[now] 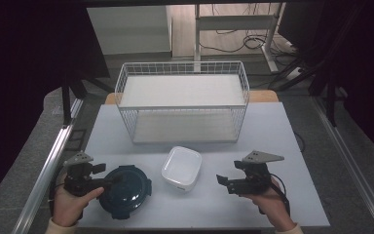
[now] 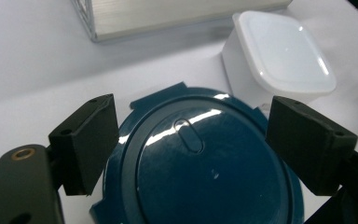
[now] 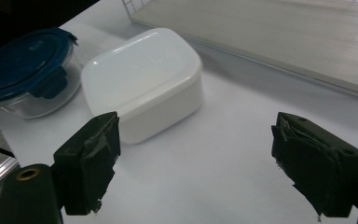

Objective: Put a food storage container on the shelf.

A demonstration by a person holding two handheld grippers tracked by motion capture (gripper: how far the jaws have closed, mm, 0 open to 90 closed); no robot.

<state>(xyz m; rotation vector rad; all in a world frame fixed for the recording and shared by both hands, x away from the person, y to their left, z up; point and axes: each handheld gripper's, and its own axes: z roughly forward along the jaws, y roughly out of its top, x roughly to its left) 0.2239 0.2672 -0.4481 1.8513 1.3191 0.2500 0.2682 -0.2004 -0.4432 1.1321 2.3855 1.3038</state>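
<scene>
High view: the left claw [image 1: 108, 181] sits at the worktop's [image 1: 272, 131] 7 o'clock corner, jaws spread and gripping nothing. They reach over the near-left rim of the round container [image 1: 125, 191], which has a dark blue clip-on lid and lies directly at 3 o'clock from the claw, close against it. The right claw [image 1: 225, 184] rests at 5 o'clock, likewise released, pointing toward 9 o'clock. The white box [image 1: 181, 168], a rounded rectangle, stands between the two containers' sides, well apart from the right claw and just beside the round container. A white wire basket [image 1: 182, 100] occupies the 12 o'clock half.

Left gripper view: the round container [image 2: 205, 172] lies between and beyond the two black pads, its glossy lid showing an oval vent mark at centre and latch tabs at the rim. Neither pad presses on it. The white box [image 2: 282, 53] stands at 1 o'clock.

Right gripper view: pads stand wide apart over bare worktop. The white box [image 3: 142, 79] lies at 11 o'clock, long axis running from 8 to 2 o'clock; the round container [image 3: 25, 70], clear-walled beneath its lid, sits at 10 o'clock.

Judgement: the left hand is the nearer to the round container and best placed to close on it.
</scene>
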